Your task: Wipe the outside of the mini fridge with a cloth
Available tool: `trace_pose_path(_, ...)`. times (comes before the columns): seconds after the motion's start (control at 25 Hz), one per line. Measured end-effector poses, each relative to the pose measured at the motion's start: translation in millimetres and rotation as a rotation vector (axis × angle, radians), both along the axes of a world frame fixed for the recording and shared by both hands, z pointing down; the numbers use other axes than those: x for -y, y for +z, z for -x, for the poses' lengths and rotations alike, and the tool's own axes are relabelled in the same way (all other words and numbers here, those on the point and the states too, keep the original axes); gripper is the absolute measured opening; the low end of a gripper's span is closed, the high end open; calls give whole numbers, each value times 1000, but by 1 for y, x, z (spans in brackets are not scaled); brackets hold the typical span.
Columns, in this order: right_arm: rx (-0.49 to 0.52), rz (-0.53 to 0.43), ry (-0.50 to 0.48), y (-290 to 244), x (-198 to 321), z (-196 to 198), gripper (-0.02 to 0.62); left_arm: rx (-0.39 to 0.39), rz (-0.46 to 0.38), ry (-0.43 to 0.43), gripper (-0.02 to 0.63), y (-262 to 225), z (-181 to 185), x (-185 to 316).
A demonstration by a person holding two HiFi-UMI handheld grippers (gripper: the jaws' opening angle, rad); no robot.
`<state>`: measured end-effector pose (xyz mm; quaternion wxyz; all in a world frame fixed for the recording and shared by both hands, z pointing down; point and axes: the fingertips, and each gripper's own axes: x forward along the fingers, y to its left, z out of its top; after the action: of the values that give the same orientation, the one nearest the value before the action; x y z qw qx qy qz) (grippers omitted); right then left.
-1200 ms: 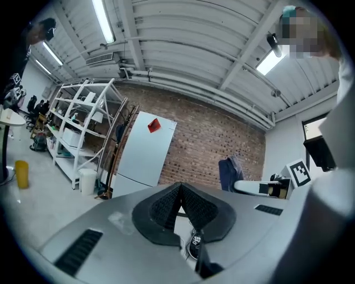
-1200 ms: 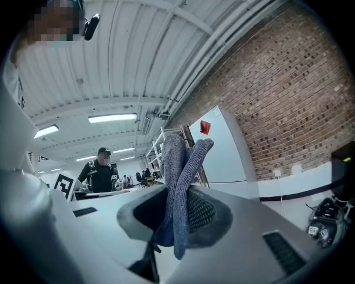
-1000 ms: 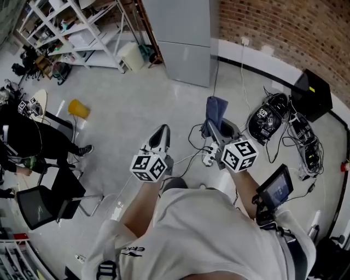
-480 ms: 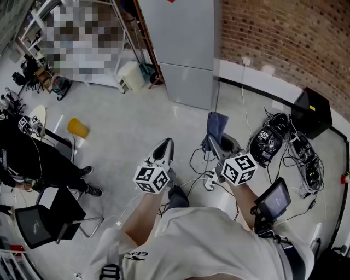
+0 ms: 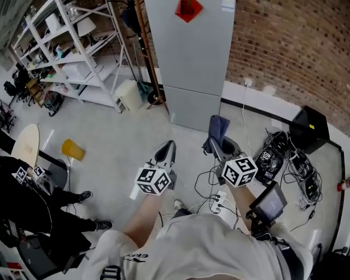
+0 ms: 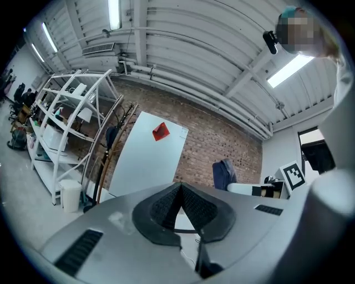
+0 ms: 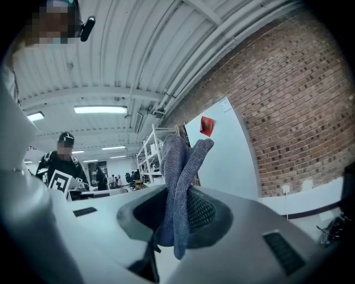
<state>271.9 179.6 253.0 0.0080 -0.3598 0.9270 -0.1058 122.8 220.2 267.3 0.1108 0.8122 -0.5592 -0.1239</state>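
1. Setting. The grey fridge [image 5: 191, 60] stands at upper centre of the head view, against the brick wall [image 5: 290, 49]. A red tag [image 5: 188, 8] sits near its top. Both grippers hang in the lower middle of the frame, well apart from it, so wiping is judged not yet begun.
2. Right gripper [image 5: 216, 139]. Its jaws are pressed together on a blue-grey cloth [image 5: 217, 126]. In the right gripper view the cloth [image 7: 180, 166] rises as a narrow folded strip past the jaw tips, with a short tail below.
3. Left gripper [image 5: 165, 150]. In the left gripper view its jaws [image 6: 179, 191] are pressed together with nothing between them.
4. Risk, grip. Only a thin fold is pinched. Drag against the door face could pull the cloth free.
5. Risk, contact. The strip is slim and floppy. If it bends aside under pressure, the hard jaw tips may touch the panel and scuff it.
6. Risk, footing. Cables and a power strip [image 5: 219, 199] lie on the floor at lower centre, between the person and the fridge. A step forward could snag them.
7. Risk, coverage. The shelving rack [image 5: 82, 49] at upper left stands just beside the fridge, so that side is probably hard to reach.
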Motion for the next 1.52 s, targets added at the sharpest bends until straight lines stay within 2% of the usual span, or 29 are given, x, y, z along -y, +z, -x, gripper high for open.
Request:
trace_pose_path(0.24, -8, -37, 15, -15, 50, 81, 80, -1, -40, 22, 5, -18, 76, 54)
trace_pose_path(0.52, -23, -53, 30, -18, 88, 134, 80, -13, -88, 26, 5, -32, 126, 90)
trace_pose_path(0.92, -17, -103, 22, -31, 180, 174, 80, 5, -107, 4, 5, -41, 166, 171)
trace_pose_path(1.16, -1, -151, 17, -53, 264, 192, 80, 9, -153, -15, 5, -67, 190, 245)
trace_pose_path(1.52, -11, -249, -27, -92, 385, 219, 80, 57, -208, -30, 5, -103, 207, 359)
